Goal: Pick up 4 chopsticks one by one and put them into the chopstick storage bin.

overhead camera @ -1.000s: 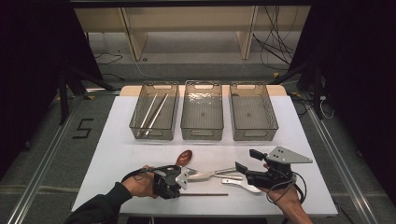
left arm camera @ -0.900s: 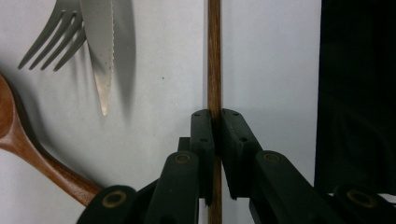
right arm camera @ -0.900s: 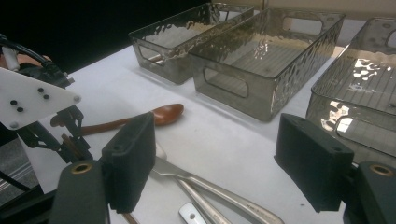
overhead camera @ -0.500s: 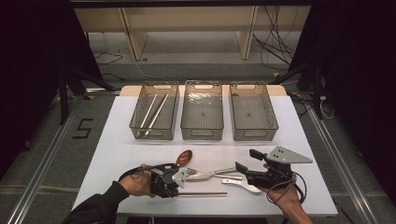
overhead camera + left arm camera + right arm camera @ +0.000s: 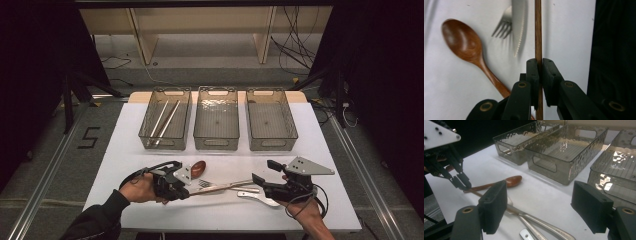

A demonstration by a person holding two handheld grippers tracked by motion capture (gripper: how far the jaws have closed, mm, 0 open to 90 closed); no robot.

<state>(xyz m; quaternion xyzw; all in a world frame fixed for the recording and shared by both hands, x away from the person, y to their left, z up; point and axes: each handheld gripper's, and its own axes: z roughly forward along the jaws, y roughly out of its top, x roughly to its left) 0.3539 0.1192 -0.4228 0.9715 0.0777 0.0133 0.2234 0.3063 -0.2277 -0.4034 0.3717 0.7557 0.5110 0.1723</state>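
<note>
on the white table [image 5: 125, 150], in front of the three clear bins [image 5: 216, 124], the left gripper [image 5: 540, 72] is clamped on a wooden chopstick [image 5: 538, 32] just beside the wooden spoon [image 5: 466, 45] (a fork [image 5: 503, 23] and a knife [image 5: 518, 22] lie next to it). the right gripper [image 5: 541, 206], on the far side of the spoon, has its jaws wide apart with nothing between them.
</note>
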